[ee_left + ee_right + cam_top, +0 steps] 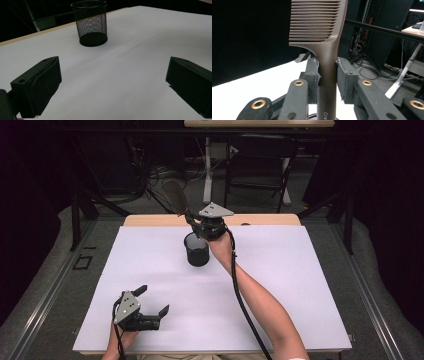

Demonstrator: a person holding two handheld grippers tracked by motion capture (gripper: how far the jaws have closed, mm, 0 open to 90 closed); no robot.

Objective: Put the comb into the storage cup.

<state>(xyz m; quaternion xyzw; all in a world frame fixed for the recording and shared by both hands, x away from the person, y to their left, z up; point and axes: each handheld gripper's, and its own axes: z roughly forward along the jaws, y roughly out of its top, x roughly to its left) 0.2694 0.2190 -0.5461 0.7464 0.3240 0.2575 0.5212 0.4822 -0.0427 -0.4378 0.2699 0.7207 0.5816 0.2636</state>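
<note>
A dark brown comb [324, 37] stands upright between the pads of my right gripper [327, 75], which is shut on its handle. From above, that comb [176, 196] slants up and to the left over the table's far edge, with the right gripper [196, 226] just behind a black mesh cup [196, 249]. The cup [90, 22] stands upright on the white sheet and looks empty from the left gripper view. My left gripper [154, 301] rests low near the front left of the sheet, open, with nothing between its jaws.
The white sheet [280, 285] covers most of the wooden table [150, 220]. Behind the table are a chair [260, 160], cables on the floor and dark frame bars.
</note>
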